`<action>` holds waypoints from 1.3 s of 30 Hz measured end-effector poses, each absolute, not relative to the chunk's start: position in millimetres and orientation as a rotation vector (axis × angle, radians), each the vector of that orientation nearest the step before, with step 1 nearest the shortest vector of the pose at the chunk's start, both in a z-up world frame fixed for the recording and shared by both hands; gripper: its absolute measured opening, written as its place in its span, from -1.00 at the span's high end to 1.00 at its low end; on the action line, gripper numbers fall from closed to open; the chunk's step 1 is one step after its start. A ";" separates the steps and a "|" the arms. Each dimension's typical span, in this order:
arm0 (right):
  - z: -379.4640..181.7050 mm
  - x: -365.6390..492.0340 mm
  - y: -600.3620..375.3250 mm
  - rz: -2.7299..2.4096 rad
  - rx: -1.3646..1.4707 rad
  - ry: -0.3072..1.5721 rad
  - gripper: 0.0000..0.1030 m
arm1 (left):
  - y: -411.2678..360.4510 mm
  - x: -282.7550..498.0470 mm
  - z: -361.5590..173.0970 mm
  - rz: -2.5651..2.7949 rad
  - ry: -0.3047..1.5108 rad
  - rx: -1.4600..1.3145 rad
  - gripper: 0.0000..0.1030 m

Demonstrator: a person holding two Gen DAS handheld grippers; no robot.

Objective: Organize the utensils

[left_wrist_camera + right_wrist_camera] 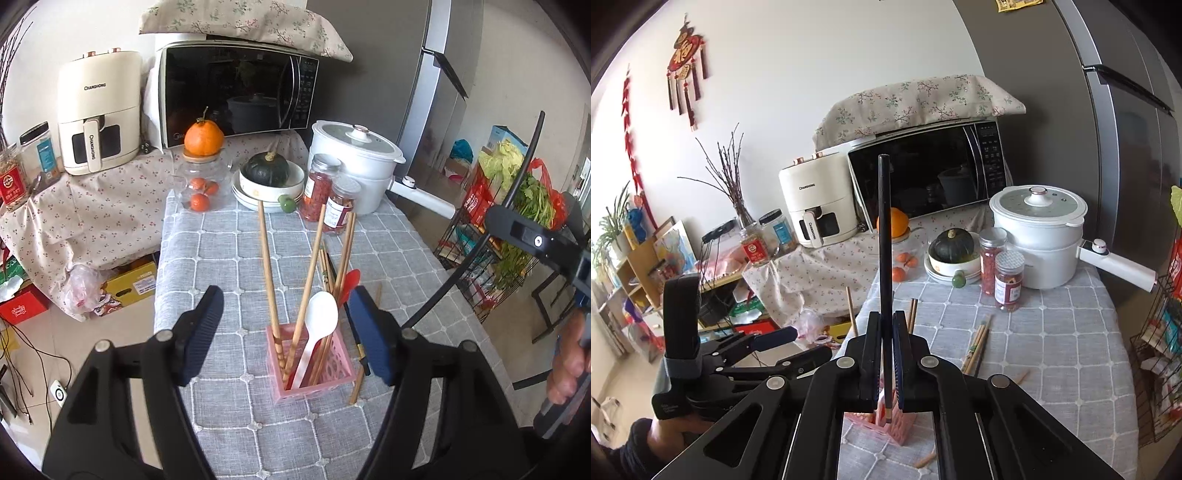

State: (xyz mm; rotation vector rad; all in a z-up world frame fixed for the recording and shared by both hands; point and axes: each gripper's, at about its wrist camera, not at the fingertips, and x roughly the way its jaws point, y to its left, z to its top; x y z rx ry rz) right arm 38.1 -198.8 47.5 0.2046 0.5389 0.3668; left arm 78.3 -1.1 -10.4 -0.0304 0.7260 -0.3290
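A pink lattice utensil holder (334, 360) stands on the grey checked tablecloth (229, 258). It holds several wooden chopsticks (267, 273), a white spoon (317, 328) and a red spoon (351, 282). My left gripper (284, 332) is open, its pads on either side of the holder and above it. My right gripper (886, 354) is shut on a black chopstick (884, 236), held upright above the holder (901, 424). The chopstick also shows in the left wrist view (480, 240). More chopsticks (977, 343) lie loose on the cloth.
At the back stand a white electric pot (354, 166), two spice jars (332, 195), a bowl with a dark squash (267, 173), a glass jar with oranges (201, 177), a microwave (236, 92) and an air fryer (98, 110). A wire rack (498, 236) stands right.
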 end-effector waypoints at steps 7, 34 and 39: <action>31.5 52.5 -190.4 0.381 0.219 0.562 0.88 | 3.5 80.7 -19.5 -0.310 0.774 -0.034 -0.39; -22.3 77.6 -255.9 0.198 0.399 0.680 -0.23 | 4.9 77.8 -36.9 -0.343 0.866 -0.095 -0.70; -72.1 97.8 -277.2 0.029 0.362 0.821 -0.29 | -0.3 76.2 -43.4 -0.351 0.894 -0.092 -0.71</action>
